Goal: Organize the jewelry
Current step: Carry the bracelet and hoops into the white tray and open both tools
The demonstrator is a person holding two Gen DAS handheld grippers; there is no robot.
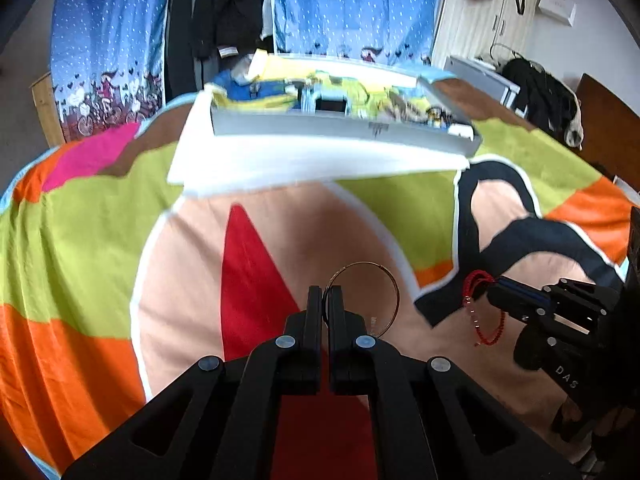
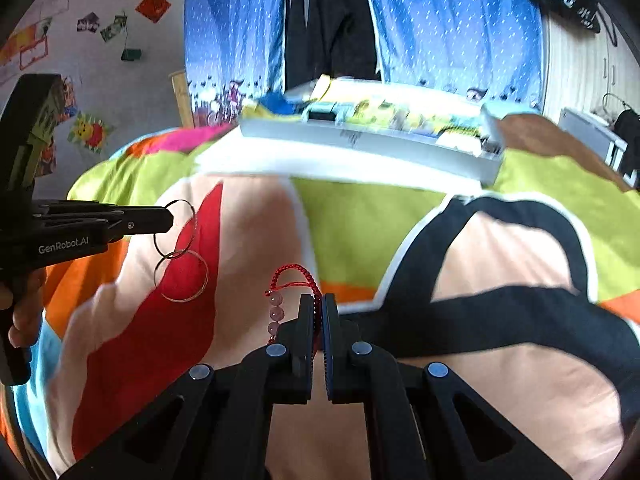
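Observation:
My left gripper (image 1: 325,292) is shut on a thin metal bangle (image 1: 394,292), which stands out to the right of its tips above the bedspread. In the right wrist view the left gripper (image 2: 170,220) enters from the left holding that bangle (image 2: 195,216). A second thin ring (image 2: 182,276) overlaps it just below; I cannot tell whether it hangs or lies on the cloth. My right gripper (image 2: 317,300) is shut on a red cord bracelet (image 2: 296,274) with pink beads. From the left wrist view, the right gripper (image 1: 490,286) holds the red bracelet (image 1: 486,320) dangling.
A shallow white compartment box (image 1: 320,128) (image 2: 380,144) with small colourful items lies on a white board at the far side of the bright patterned bedspread (image 1: 100,220). Blue dotted curtains and dark clothes hang behind. A hand (image 2: 20,320) grips the left tool.

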